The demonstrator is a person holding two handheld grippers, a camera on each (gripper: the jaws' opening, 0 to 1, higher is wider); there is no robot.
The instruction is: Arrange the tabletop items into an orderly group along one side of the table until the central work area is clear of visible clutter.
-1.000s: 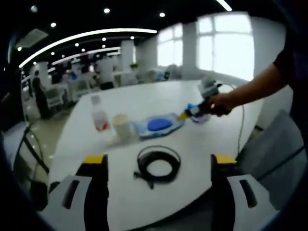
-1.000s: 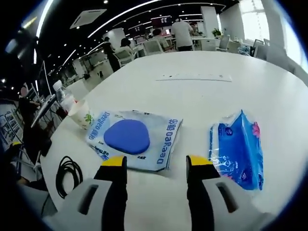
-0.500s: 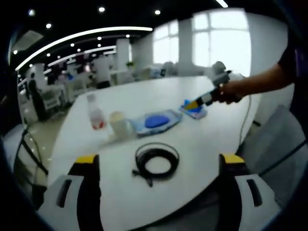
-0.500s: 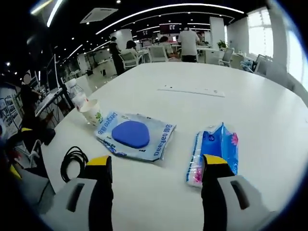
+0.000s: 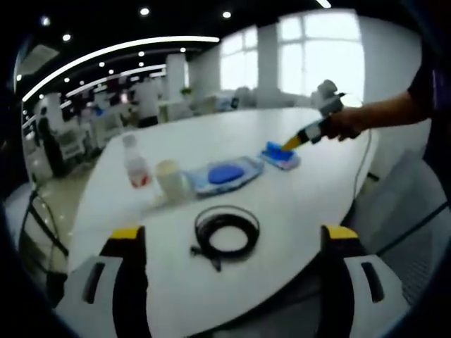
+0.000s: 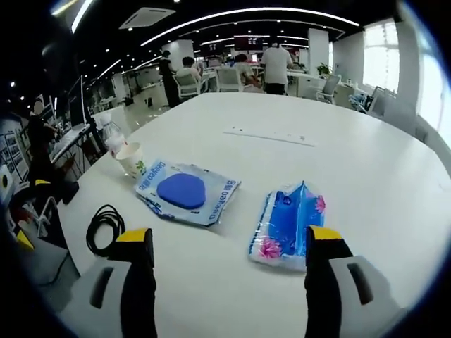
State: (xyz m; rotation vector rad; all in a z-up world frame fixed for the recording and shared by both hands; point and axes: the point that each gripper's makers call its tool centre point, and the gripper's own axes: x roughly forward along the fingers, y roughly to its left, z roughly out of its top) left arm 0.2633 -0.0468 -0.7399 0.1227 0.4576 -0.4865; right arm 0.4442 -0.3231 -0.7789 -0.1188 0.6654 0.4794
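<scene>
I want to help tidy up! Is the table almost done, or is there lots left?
Lots left. Nothing looks grouped yet: the black cable coil, paper cup, bottle, blue pouch and tissue pack all lie spread across the white table. In hand: nothing. The right tool is open beside the tissue pack, likely next. The left tool is open near the cable.

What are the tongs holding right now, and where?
Nothing. Left tongs stand open over the cable; right tongs open, short of the tissue pack.

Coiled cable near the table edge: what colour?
Black coiled cable, clearest in the left gripper view.
</scene>
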